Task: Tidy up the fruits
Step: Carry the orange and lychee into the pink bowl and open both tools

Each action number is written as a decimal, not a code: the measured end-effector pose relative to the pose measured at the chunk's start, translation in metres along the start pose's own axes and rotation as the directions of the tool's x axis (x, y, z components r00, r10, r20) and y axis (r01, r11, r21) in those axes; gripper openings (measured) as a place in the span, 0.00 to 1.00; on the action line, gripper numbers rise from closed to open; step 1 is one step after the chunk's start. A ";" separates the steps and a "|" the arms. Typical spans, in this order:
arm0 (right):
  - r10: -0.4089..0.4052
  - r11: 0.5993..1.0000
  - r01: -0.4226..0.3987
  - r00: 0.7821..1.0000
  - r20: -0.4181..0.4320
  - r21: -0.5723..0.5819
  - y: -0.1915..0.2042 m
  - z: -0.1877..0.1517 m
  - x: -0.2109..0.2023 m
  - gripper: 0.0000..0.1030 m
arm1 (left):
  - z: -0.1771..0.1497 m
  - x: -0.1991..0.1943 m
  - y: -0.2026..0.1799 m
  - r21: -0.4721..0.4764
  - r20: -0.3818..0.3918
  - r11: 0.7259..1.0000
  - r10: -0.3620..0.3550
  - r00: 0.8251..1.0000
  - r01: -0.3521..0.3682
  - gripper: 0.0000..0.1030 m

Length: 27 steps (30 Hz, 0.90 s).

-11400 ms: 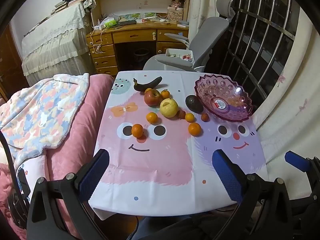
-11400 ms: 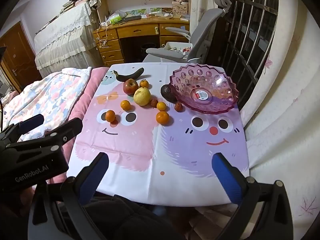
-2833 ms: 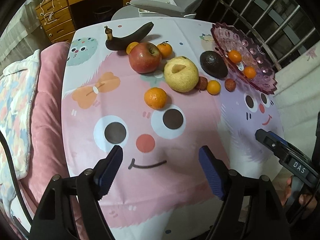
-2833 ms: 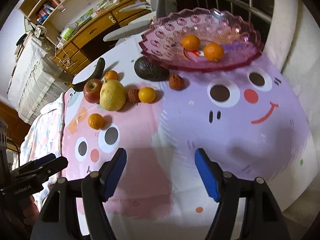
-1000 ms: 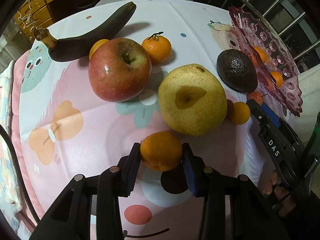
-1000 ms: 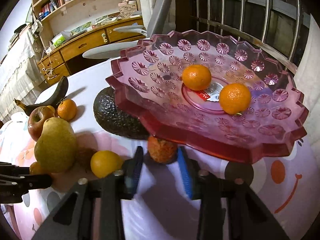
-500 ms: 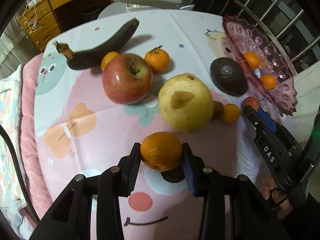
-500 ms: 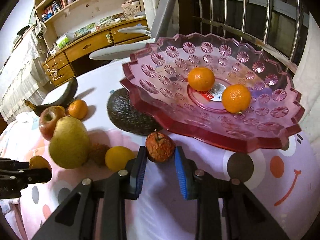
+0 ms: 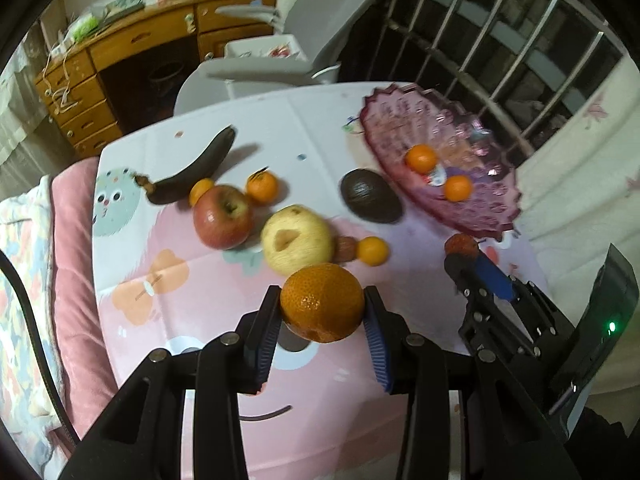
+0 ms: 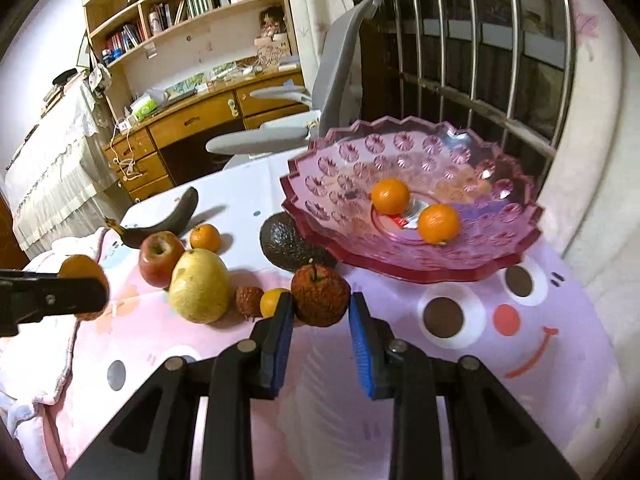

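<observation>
My left gripper (image 9: 322,314) is shut on an orange (image 9: 322,307) and holds it above the tablecloth. My right gripper (image 10: 320,312) is shut on a small wrinkled red fruit (image 10: 319,294), lifted just in front of the pink glass bowl (image 10: 500,256). The bowl holds two oranges (image 10: 390,197). On the cloth lie a pear (image 10: 199,286), a red apple (image 10: 161,258), a dark banana (image 10: 168,220), an avocado (image 10: 288,246) and some small oranges (image 10: 205,237). The right gripper with its fruit also shows in the left wrist view (image 9: 462,245).
A grey office chair (image 10: 332,80) and a wooden desk (image 10: 200,120) stand behind the table. A window grille (image 10: 480,52) is at the right, a bed with a pink blanket (image 9: 68,280) at the left. The table's front edge is near me.
Both grippers have lifted their fruit off the cloth and pulled back. The left one with the orange has swung toward the bowl; the small red fruit now hangs above the table.
</observation>
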State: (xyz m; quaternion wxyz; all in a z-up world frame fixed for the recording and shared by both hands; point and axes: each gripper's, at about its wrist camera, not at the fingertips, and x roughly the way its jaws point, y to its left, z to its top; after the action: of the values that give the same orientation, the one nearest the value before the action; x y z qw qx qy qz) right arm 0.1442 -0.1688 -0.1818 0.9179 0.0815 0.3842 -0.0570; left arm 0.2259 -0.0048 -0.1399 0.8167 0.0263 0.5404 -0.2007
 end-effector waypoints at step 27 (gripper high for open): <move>0.017 0.997 -0.019 0.999 -0.032 -0.070 -0.130 0.067 -0.017 0.27 | 0.071 0.046 -0.146 0.017 0.093 0.995 -0.096 0.991 0.095 0.38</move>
State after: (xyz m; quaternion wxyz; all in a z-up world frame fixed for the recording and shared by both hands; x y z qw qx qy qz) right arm 0.1567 -0.3086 -0.1372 0.9145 0.0535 0.3995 -0.0341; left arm 0.2510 -0.1707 -0.1259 0.8303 -0.0038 0.5009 -0.2441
